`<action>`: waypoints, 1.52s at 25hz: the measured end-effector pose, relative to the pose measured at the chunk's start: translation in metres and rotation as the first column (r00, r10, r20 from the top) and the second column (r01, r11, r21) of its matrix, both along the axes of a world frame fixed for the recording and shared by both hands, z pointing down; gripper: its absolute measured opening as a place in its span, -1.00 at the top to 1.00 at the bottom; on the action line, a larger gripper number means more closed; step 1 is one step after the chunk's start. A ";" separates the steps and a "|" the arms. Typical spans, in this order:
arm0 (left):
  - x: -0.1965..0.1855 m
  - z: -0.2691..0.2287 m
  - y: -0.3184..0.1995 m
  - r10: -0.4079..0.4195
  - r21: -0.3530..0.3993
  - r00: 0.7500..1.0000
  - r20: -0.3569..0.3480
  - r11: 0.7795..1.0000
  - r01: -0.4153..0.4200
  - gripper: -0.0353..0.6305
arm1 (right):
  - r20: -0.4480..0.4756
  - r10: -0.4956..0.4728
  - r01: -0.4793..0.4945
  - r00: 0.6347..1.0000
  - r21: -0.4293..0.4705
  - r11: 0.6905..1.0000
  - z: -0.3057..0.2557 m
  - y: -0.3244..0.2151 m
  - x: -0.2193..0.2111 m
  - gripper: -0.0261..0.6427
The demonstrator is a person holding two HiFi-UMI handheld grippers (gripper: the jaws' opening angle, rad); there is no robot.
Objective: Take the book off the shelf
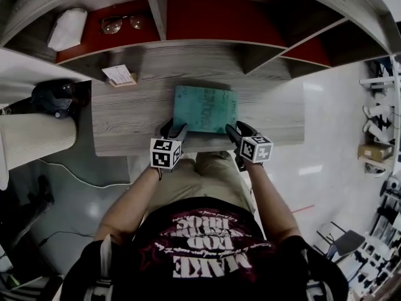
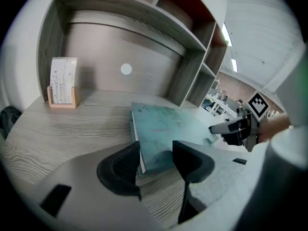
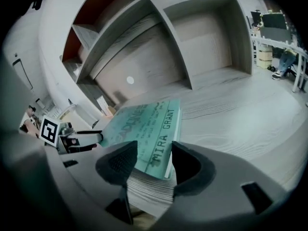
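A teal paperback book (image 1: 207, 108) lies flat on the wood-grain desk top (image 1: 125, 124) below the shelf compartments. My left gripper (image 1: 175, 129) stands at its near left corner and my right gripper (image 1: 237, 130) at its near right corner. In the left gripper view the book's corner (image 2: 163, 129) sits between the spread jaws of the left gripper (image 2: 156, 158), which does not clamp it. In the right gripper view the spine corner of the book (image 3: 144, 129) lies between the wide jaws of the right gripper (image 3: 155, 160), pads off it.
A small card in a wooden holder (image 1: 120, 76) stands at the desk's back left. Glasses (image 1: 122, 22) and a white cloth (image 1: 67, 29) lie in the red-backed compartment above. A dark object (image 1: 55, 97) sits left of the desk. Upright shelf dividers (image 1: 156, 8) rise behind the book.
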State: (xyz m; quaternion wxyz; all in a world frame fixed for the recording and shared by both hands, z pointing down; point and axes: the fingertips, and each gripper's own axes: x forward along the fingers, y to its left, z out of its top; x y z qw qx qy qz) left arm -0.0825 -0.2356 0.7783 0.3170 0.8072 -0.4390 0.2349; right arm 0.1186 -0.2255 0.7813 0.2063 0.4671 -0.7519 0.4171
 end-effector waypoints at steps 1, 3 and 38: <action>0.001 0.006 0.004 0.033 -0.025 0.999 0.023 0.999 -0.032 0.25 | -0.007 -0.025 0.025 1.000 -0.010 1.000 0.003 0.002 -0.002 0.23; 0.001 0.018 0.012 0.089 -0.095 0.995 0.047 0.992 -0.085 0.24 | -0.026 -0.064 0.063 0.998 -0.025 0.998 0.007 0.003 -0.003 0.15; -0.047 -0.428 0.032 -0.046 0.609 0.982 -0.184 0.779 0.151 0.88 | -0.043 -0.108 0.102 0.993 0.763 0.639 -0.459 0.036 -0.001 0.91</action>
